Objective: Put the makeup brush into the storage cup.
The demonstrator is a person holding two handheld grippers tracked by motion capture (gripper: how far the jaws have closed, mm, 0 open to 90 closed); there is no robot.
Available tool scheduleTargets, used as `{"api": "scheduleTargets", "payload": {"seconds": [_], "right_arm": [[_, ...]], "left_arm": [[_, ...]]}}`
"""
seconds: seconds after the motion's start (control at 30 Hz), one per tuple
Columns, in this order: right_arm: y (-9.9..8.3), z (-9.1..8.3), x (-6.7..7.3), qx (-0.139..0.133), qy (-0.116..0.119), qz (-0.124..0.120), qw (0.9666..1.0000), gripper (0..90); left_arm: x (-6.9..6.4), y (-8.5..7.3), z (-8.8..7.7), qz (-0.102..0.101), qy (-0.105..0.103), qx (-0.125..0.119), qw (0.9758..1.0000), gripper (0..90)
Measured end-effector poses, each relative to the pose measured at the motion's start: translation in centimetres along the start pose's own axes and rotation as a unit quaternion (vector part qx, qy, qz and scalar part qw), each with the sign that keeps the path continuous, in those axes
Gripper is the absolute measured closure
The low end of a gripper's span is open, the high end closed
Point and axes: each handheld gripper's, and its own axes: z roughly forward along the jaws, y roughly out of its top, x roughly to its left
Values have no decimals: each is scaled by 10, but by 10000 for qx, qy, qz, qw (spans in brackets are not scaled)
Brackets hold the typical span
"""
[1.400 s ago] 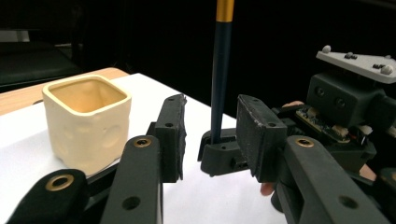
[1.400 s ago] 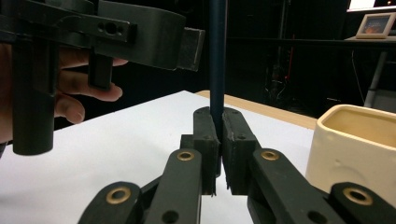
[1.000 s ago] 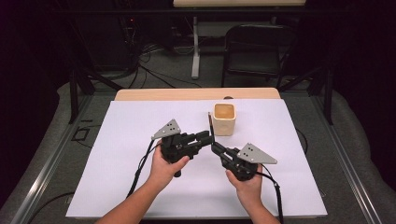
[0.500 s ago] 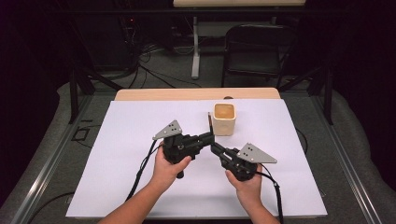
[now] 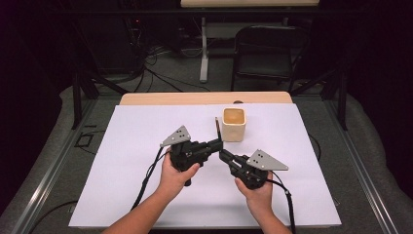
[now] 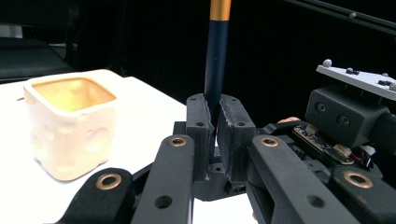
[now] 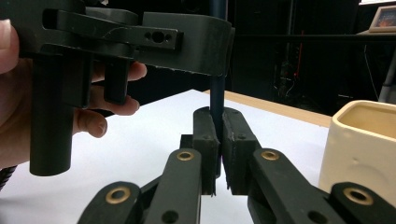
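Note:
A thin dark blue stick (image 5: 217, 127) with a gold band near its top stands upright just left of the cream square cup (image 5: 234, 124). My left gripper (image 5: 217, 143) is shut on the stick; its jaws have just been closing on it. In the left gripper view the pads clamp the stick (image 6: 217, 56) at the left gripper (image 6: 214, 105), with the cup (image 6: 70, 126) to the left. My right gripper (image 5: 223, 154) is shut on the same stick lower down. In the right gripper view the stick (image 7: 217, 93) rises from the right gripper (image 7: 215, 116) up into the left gripper's jaw (image 7: 140, 37).
A white sheet (image 5: 122, 161) covers the table, with a wooden edge (image 5: 195, 98) at the back. The cup (image 7: 359, 144) stands close to both grippers' right side. A black chair (image 5: 268, 48), stands and cables lie on the floor beyond the table.
The left gripper's jaws have drawn together on the stick. Both hands have stayed where they were, and the cup has not moved.

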Motion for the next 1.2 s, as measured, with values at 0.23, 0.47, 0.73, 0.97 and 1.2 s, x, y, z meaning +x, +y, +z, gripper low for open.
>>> {"api": "scheduleTargets", "payload": {"seconds": [0.23, 0.47, 0.73, 0.97, 1.2], "right_arm": [[0, 0, 1, 20, -24, -34, 10000, 849], [0, 0, 1, 55, -44, -47, 10000, 830], [-1, -1, 1, 103, -133, -90, 9998, 705], [-1, -3, 2, 192, -172, -259, 9993, 637], [3, -4, 3, 219, -138, -350, 9991, 583]], "left_arm": [[0, 0, 0, 85, 23, 36, 10000, 835], [-1, 1, -1, 108, 47, 54, 9999, 836], [0, 3, -4, 165, 129, 39, 9998, 836], [3, 5, -8, 301, 271, 88, 9991, 836], [6, 8, -14, 459, 445, 107, 9979, 837]]}}
